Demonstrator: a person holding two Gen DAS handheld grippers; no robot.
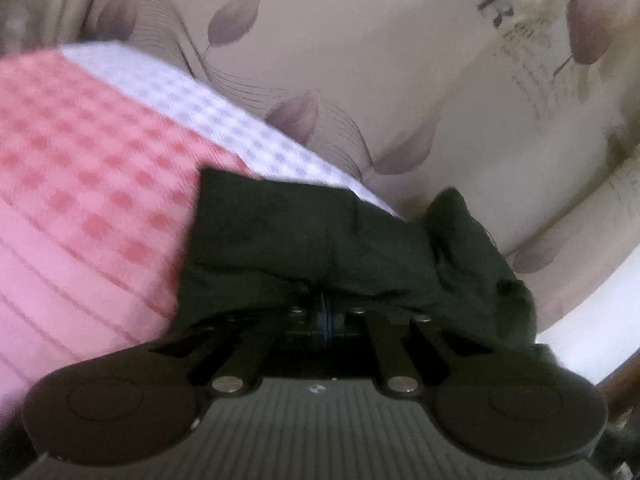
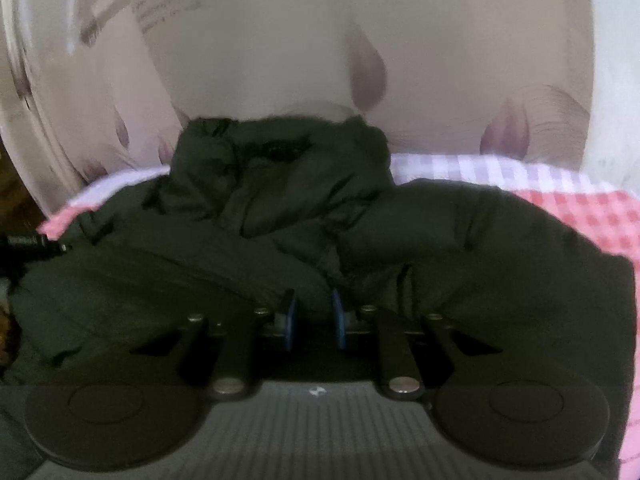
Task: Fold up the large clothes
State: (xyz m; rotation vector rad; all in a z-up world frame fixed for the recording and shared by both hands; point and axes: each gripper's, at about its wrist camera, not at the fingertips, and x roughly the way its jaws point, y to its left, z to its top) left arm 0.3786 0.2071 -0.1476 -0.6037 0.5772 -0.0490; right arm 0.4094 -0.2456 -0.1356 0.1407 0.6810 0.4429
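Note:
A dark green padded jacket (image 2: pixel 304 216) lies bunched on a pink-and-white checked bedcover (image 2: pixel 592 208). In the left wrist view my left gripper (image 1: pixel 325 312) is shut on a fold of the jacket (image 1: pixel 312 240), which hangs over the fingertips and hides them. In the right wrist view my right gripper (image 2: pixel 314 318) is slightly open, its blue pads (image 2: pixel 288 320) a small gap apart, resting against the jacket with nothing between them. The jacket's collar or hood is heaped at the far side.
The checked bedcover (image 1: pixel 88 184) fills the left of the left wrist view. Behind it stands a cream headboard or wall (image 1: pixel 360 60) with purple leaf prints; it also shows in the right wrist view (image 2: pixel 280 40). A dark object (image 2: pixel 24 244) lies at the left edge.

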